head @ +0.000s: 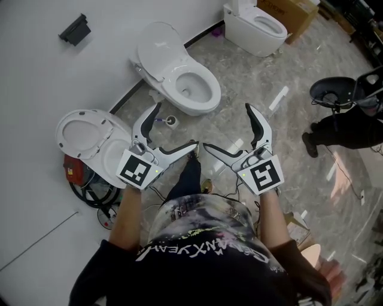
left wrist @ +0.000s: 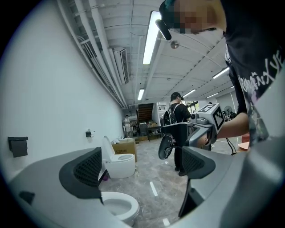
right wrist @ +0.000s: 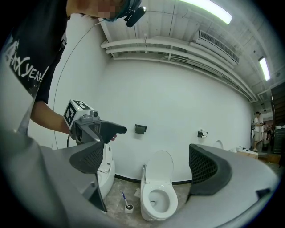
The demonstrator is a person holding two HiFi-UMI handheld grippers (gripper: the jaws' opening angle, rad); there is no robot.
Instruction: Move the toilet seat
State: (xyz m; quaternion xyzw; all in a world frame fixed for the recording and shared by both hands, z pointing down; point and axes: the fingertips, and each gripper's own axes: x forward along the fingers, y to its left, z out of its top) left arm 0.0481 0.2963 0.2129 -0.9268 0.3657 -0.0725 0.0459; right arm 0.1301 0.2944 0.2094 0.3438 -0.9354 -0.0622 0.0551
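**Both claws spread; toilet seat untouched**

The left claw [head: 175, 125] [left wrist: 142, 164] is held in the air with its jaws wide apart, and nothing is seen between them. The right claw [head: 227, 126] [right wrist: 149, 164] is likewise spread and empty. The two are held side by side above the grey floor [head: 257, 83], with their tips angled toward each other in the head view.

The toilet seat [head: 209, 80] [right wrist: 158, 187] is found lying flat on the bowl of the white toilet [head: 182, 107] [right wrist: 153, 216]. This toilet stands just ahead of the claws and is touched by neither. Its lid [head: 158, 48] [right wrist: 160, 167] is raised against the white wall [head: 36, 72].

A second toilet [head: 114, 158] [right wrist: 106, 173] is noted to the left by the same wall, with its cover tipped open. A toilet brush [head: 172, 121] [right wrist: 128, 205] in a small holder is set on the floor between the two toilets. A black fixture [head: 75, 30] [right wrist: 140, 129] is mounted on the wall.

A third toilet [head: 254, 27] and a cardboard box [head: 287, 12] are seen farther along. Another person [head: 347, 128] [left wrist: 178, 129] is recorded well apart to the right.
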